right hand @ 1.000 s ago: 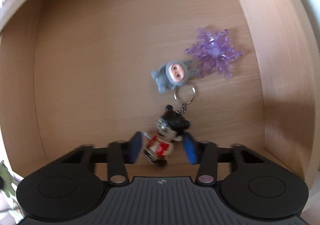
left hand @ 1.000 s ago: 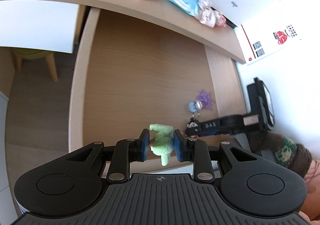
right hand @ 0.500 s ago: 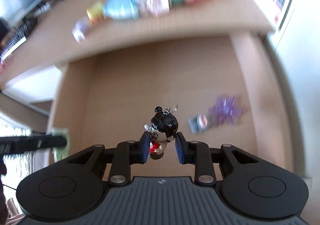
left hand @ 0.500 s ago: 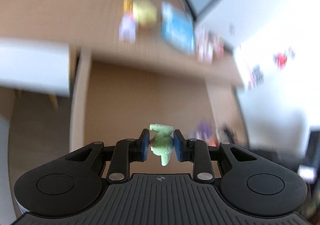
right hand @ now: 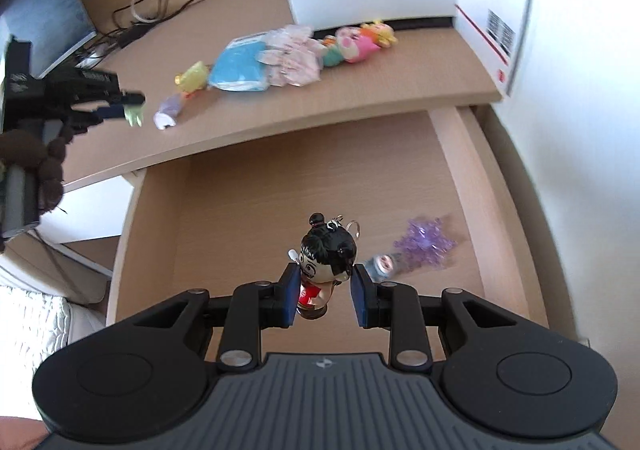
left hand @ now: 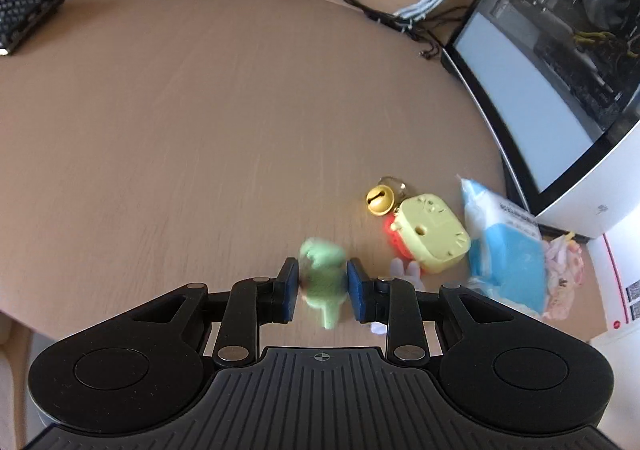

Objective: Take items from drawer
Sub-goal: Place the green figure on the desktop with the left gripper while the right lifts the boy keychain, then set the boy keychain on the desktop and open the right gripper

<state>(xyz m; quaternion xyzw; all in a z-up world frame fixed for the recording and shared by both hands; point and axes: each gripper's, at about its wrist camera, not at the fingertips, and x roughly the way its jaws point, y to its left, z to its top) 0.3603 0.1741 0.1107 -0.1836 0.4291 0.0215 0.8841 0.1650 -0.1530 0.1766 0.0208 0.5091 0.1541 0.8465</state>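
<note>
Two charms, a purple snowflake point(right hand: 425, 245) and a grey figure point(right hand: 382, 265), were left in the drawer point(right hand: 256, 210) beyond the right gripper point(right hand: 325, 292), clamped on a black-haired doll point(right hand: 326, 262); only the left wrist view showed the left gripper point(left hand: 323, 289) clamped on a green toy point(left hand: 325, 279) above the desk point(left hand: 200, 110)

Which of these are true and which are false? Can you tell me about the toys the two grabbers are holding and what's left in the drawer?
1. The left gripper holds a green toy. True.
2. The right gripper is empty. False: it holds a black-haired doll keychain.
3. A purple snowflake lies in the drawer. True.
4. The blue packet lies in the drawer. False: it lies on the desk.
</note>
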